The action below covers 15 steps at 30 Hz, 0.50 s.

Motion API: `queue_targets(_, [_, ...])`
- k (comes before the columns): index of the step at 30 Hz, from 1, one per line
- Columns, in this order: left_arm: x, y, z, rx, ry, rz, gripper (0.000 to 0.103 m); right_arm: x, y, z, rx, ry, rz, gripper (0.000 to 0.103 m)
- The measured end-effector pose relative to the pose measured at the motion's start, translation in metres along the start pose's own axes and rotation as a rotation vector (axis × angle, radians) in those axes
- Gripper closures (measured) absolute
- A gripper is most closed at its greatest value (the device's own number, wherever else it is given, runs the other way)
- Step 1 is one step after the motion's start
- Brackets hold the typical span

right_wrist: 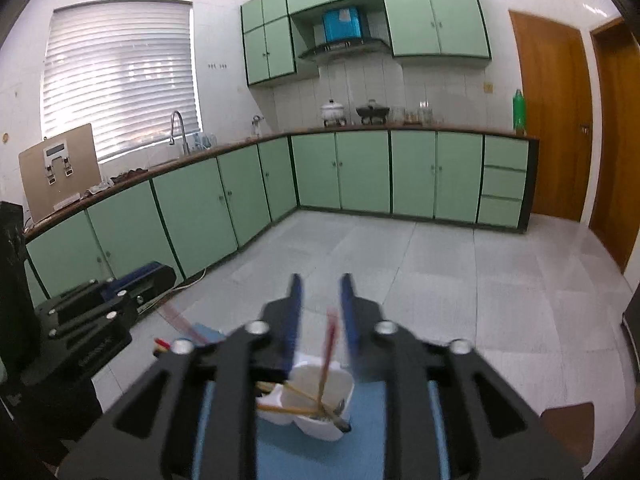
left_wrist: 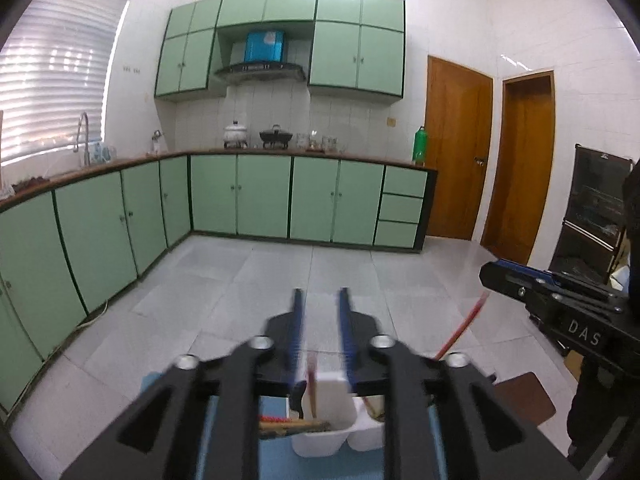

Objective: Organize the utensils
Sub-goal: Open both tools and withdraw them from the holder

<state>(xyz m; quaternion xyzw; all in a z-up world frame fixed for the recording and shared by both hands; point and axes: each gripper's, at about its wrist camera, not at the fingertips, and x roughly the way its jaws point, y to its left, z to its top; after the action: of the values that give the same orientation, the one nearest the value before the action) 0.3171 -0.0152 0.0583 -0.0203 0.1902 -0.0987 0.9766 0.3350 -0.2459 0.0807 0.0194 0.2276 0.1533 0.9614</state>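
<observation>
Right wrist: red chopstick (right_wrist: 329,350) near-upright in white holder (right_wrist: 320,428).

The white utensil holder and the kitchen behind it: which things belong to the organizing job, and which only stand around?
For the job:
white utensil holder
red chopstick
chopsticks lying in the holder
left gripper
right gripper

Just standing around:
white pot
black pan
green bottle
faucet

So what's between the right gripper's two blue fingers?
A red-tipped chopstick, slanting down into the white utensil holder, seen in the right wrist view.
</observation>
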Motion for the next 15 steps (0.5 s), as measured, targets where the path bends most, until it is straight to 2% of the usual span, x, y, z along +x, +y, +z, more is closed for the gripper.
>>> queue_targets(2, [-0.005, 0.003, -0.004, -0.003, -0.002, 0.000, 0.072, -0.003, -0.003, -0.006, 0.002, -0.003, -0.020, 0.074])
queue_targets(4, [-0.016, 0.005, -0.006, -0.007, -0.010, 0.002, 0.063, -0.012, -0.005, -0.013, 0.008, -0.017, -0.050, 0.059])
queue_targets(5, [-0.021, 0.006, -0.008, -0.007, -0.014, 0.008, 0.060, -0.017, -0.006, -0.017, 0.011, -0.024, -0.068, 0.056])
queue_targets(7, [-0.034, 0.008, -0.013, -0.012, -0.024, 0.013, 0.046, -0.034, -0.011, -0.027, 0.016, -0.047, -0.110, 0.041])
queue_targets(9, [-0.049, 0.011, -0.023, -0.020, -0.026, 0.019, 0.038, -0.051, -0.014, -0.039, 0.020, -0.061, -0.142, 0.033])
queue_targets(10, [-0.057, 0.012, -0.028, -0.026, -0.022, 0.028, 0.034, -0.060, -0.017, -0.047, 0.024, -0.066, -0.157, 0.024])
queue_targets(12, [-0.070, 0.015, -0.043, -0.045, -0.006, 0.028, 0.031, -0.077, -0.022, -0.066, 0.040, -0.065, -0.181, 0.016])
queue_targets(15, [-0.085, 0.017, -0.071, -0.074, 0.036, 0.025, 0.025, -0.097, -0.027, -0.099, 0.069, -0.049, -0.186, 0.012])
